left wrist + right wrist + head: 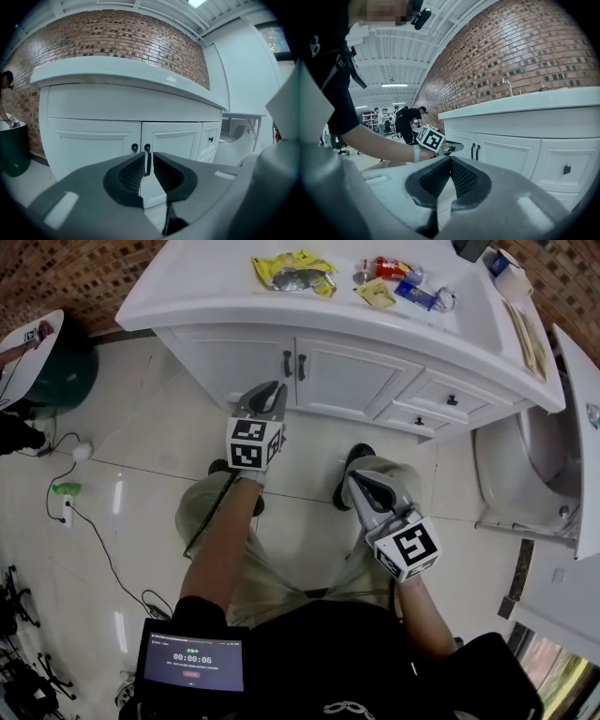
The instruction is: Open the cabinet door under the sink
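Glossy pale floor tiles [141, 493] run up to a white sink cabinet [202, 345] against a red brick wall [84, 277].
Nearest, the right gripper [356, 486] hangs with its fingers pressed together; the left gripper [270, 390] is held near the two white panelled cabinet doors [352, 381], fingers spread a crack, one black bar handle [147, 157] lined up in the gap, not touching. Both doors sit shut, faces toward the person, handles upright side by side at the centre seam. Beyond, the white counter [187, 287] carries a yellow packet [292, 271].

Brick wall [84, 277] is running along the back. Glossy pale floor [141, 474] is reflecting light below it. Green bin [56, 371] is sitting near its left end, white toilet [525, 465] toward its right.
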Demonstrator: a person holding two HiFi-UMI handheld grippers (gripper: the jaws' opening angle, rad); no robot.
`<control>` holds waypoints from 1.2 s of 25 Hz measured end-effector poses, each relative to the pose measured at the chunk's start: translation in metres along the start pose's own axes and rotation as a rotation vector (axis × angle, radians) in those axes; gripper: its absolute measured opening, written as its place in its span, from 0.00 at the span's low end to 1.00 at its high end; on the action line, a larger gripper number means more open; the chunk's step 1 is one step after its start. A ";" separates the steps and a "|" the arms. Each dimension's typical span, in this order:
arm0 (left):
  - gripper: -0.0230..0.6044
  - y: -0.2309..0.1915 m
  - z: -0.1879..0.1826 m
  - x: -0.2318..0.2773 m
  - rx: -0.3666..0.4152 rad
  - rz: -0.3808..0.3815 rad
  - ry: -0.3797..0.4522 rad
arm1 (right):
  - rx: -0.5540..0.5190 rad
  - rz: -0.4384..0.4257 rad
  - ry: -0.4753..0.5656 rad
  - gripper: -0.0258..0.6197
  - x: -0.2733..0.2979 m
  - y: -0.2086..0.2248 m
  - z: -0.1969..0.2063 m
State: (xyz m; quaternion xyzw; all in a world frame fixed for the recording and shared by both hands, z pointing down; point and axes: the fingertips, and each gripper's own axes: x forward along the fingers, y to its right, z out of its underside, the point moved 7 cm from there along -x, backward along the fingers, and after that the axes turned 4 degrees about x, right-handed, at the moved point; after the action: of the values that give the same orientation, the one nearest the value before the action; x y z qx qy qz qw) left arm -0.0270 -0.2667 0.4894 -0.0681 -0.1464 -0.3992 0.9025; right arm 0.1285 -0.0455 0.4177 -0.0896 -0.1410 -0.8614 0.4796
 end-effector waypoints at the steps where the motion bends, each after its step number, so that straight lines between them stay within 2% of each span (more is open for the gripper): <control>1: 0.14 -0.003 0.000 0.007 -0.001 -0.005 -0.006 | 0.002 0.005 0.000 0.03 -0.001 0.003 0.000; 4: 0.18 -0.012 0.004 0.025 0.000 -0.021 -0.033 | 0.006 0.019 -0.003 0.03 -0.005 0.010 0.003; 10: 0.19 -0.026 0.012 0.055 -0.019 -0.040 -0.086 | 0.019 0.050 -0.017 0.03 -0.012 0.023 0.008; 20: 0.21 -0.032 0.028 0.089 0.021 -0.038 -0.173 | 0.037 0.084 -0.025 0.03 -0.015 0.041 0.015; 30: 0.21 -0.032 0.034 0.106 0.040 -0.042 -0.202 | 0.055 0.106 -0.031 0.03 -0.016 0.052 0.021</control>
State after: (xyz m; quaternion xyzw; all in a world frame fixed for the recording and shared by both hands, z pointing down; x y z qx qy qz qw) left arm 0.0100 -0.3546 0.5553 -0.0868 -0.2459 -0.4060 0.8759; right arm 0.1813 -0.0517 0.4409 -0.0971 -0.1674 -0.8292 0.5244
